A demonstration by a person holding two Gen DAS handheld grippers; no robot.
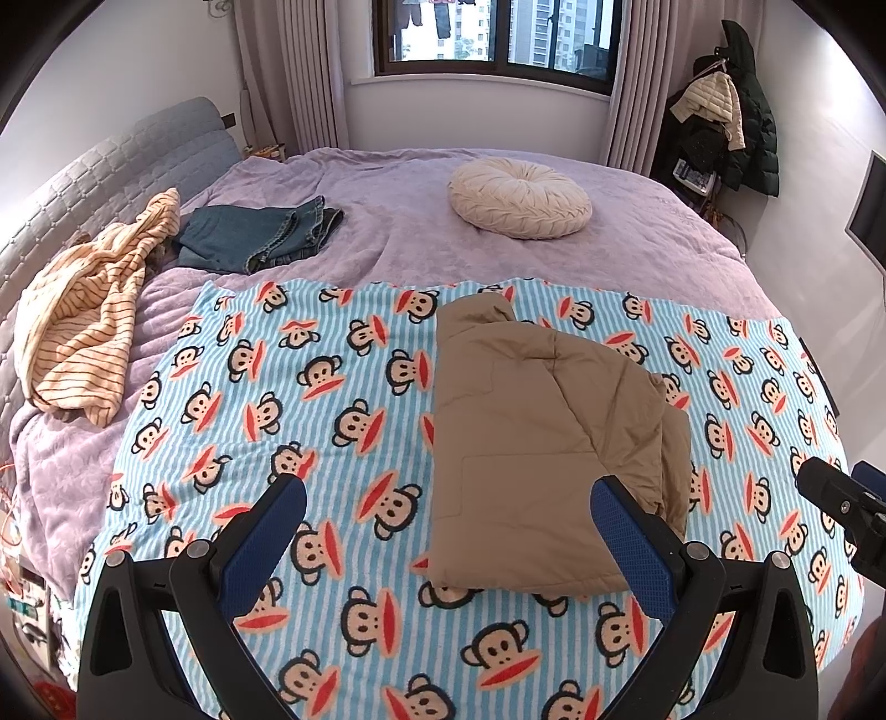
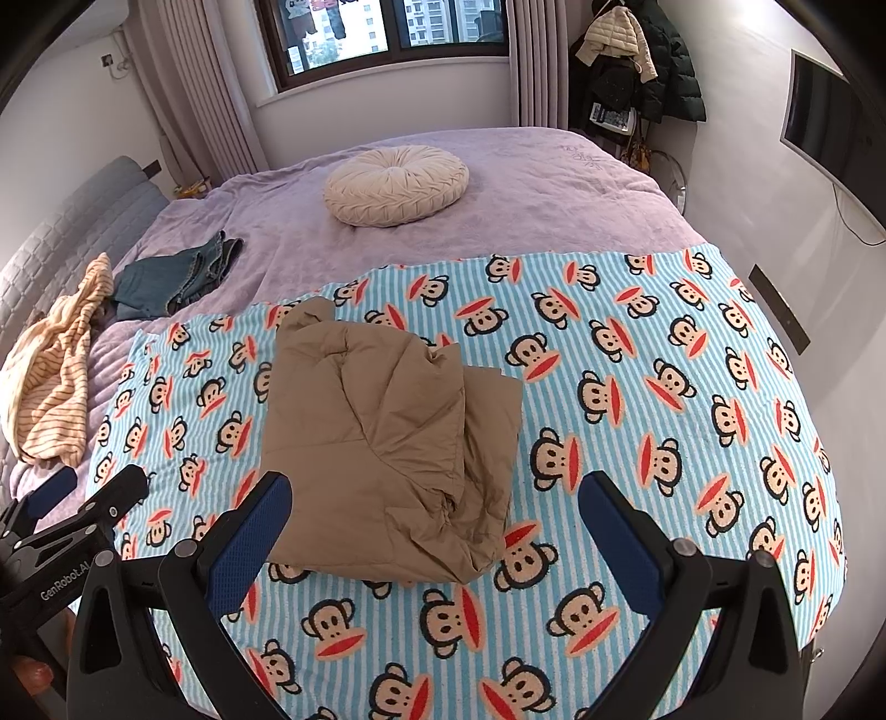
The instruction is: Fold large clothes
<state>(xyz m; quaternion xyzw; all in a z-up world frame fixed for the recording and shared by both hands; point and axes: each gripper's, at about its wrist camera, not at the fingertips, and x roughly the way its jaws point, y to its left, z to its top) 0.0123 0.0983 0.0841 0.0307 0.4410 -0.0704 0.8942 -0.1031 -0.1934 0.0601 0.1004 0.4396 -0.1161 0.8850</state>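
One folded tan jacket (image 1: 548, 443), lying ahead of the fingers and between them, on one monkey-print blanket (image 1: 332, 387). One lilac bedspread (image 1: 398, 221) beyond the fingertips. One round cream cushion (image 1: 519, 198), far ahead. One pair of folded jeans (image 1: 260, 235) and one striped yellow garment (image 1: 83, 327), both ahead and off to the left of the fingers. Two grippers: left gripper (image 1: 448, 493) and right gripper (image 2: 434, 493), each with two blue-padded fingers spread wide apart, four fingers in all. One window (image 1: 493, 33) straight ahead, one wall screen (image 2: 825, 133) to the right.
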